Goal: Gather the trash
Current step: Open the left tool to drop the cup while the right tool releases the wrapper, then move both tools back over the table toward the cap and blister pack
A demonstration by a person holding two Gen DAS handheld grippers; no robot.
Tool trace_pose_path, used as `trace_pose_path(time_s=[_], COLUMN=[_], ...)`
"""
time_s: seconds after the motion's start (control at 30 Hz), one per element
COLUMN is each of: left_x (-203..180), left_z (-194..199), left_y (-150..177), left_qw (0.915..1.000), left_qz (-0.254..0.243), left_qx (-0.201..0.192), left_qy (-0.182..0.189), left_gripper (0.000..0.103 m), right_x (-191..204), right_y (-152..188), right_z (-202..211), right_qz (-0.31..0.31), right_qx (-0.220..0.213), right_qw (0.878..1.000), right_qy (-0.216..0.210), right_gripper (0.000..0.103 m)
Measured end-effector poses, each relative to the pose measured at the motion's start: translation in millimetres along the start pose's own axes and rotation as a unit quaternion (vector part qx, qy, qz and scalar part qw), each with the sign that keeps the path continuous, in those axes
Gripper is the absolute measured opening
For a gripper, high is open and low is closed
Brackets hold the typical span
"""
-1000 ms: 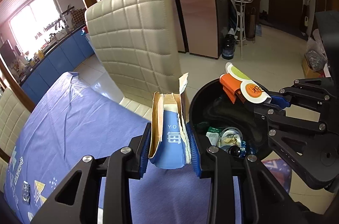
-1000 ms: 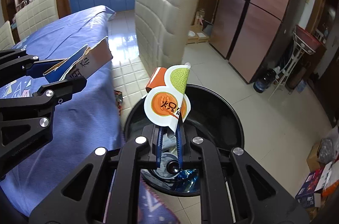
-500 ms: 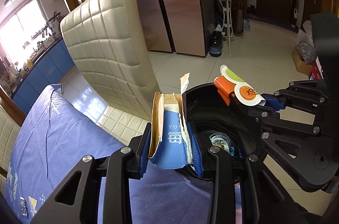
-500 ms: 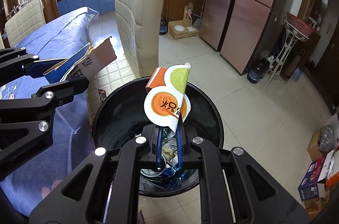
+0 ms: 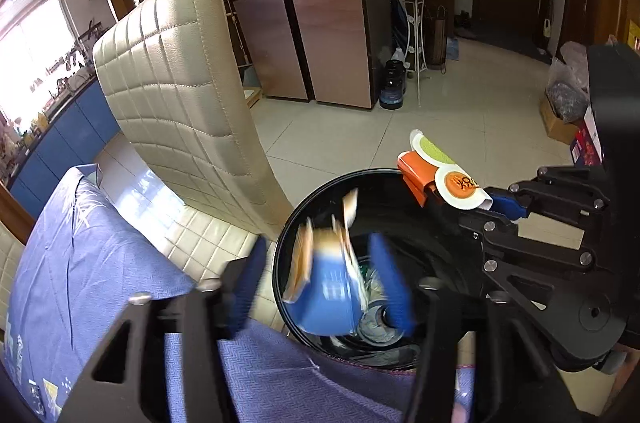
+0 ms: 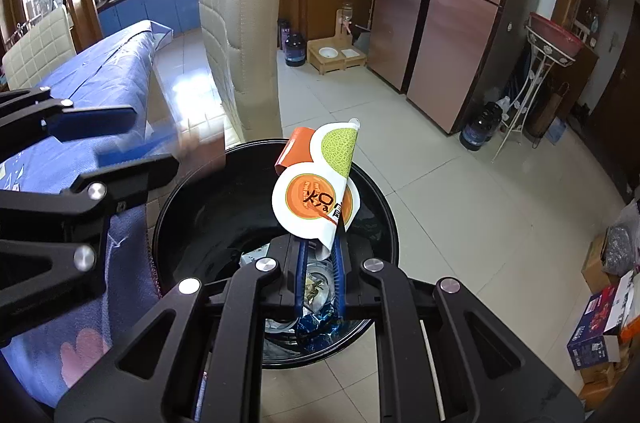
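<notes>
A torn blue and brown carton [image 5: 324,295] hangs blurred over the black trash bin [image 5: 400,179], loose between the pads of my left gripper [image 5: 320,263]. The left jaws are opening and neither pad touches the carton. In the right wrist view the carton [image 6: 200,139] is a blur beside the left gripper's fingers [image 6: 92,121]. My right gripper [image 6: 320,255] is shut on an orange and green melon wrapper [image 6: 316,191], held above the bin [image 6: 386,211]. The wrapper [image 5: 448,175] also shows at the bin's far edge. Trash lies in the bottom of the bin.
A cream quilted chair [image 5: 172,83] stands close behind the bin. The table with its blue cloth [image 5: 80,263] runs along the left. Copper-coloured cabinet doors [image 6: 440,23], a metal plant stand [image 6: 532,95] and cardboard boxes [image 6: 600,335] line the tiled floor further off.
Both grippers shifted over the bin's opening. The left jaws spread apart and let go of the carton, which now drops blurred toward the bin. The right grip on the wrapper is unchanged.
</notes>
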State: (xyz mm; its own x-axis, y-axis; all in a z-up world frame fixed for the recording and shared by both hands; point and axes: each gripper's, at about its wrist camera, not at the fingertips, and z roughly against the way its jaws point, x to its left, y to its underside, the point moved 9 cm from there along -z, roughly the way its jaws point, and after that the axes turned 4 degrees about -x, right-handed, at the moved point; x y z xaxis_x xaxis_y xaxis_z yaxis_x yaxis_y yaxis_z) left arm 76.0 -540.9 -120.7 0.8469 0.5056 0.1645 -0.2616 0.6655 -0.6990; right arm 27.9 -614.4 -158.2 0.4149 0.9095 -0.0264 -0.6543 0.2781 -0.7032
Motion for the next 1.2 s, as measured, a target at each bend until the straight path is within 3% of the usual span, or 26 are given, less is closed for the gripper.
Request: trace_pose_path(time_s=[0.1,0.2,0.77,0.87,0.9,0.93,1.2], left_x=[7,15,41,52,56,59,89], left_z=[4,5,21,28,30,33,56], left_y=[-7,-9,10,15,16,18,41], left_qw=[0.9996,0.9992,0.9981,0.9975,0.9973,0.9971,0.9946], left_qz=[0.015,0.015,0.030,0.038,0.040,0.043,0.066], left_qx=[-0.020,-0.024,-0.020,-0.022,-0.022,-0.022,-0.025], left_qy=[-0.009,-0.027,-0.050,-0.056,-0.057,-0.059,-0.076], left_gripper=[0.083,0.084,0.084,0.084,0.084,0.084,0.084], right_x=[-2,-3,24,25,24,23,44], right_y=[1,3,-1,1,-1,-5,-13], right_z=[-1,-2,-9,-12,-11,-6,7], right_qz=[-0.002,-0.004,0.020,0.022,0.024,0.025,0.027], right_qx=[0.001,0.004,0.014,0.024,0.020,-0.002,-0.014], right_qw=[1.000,1.000,1.000,0.999,1.000,0.999,1.000], right_qy=[0.002,0.001,-0.018,-0.005,0.006,0.020,0.007], right_gripper=[0.012,0.012,0.015,0.035,0.065,0.088,0.087])
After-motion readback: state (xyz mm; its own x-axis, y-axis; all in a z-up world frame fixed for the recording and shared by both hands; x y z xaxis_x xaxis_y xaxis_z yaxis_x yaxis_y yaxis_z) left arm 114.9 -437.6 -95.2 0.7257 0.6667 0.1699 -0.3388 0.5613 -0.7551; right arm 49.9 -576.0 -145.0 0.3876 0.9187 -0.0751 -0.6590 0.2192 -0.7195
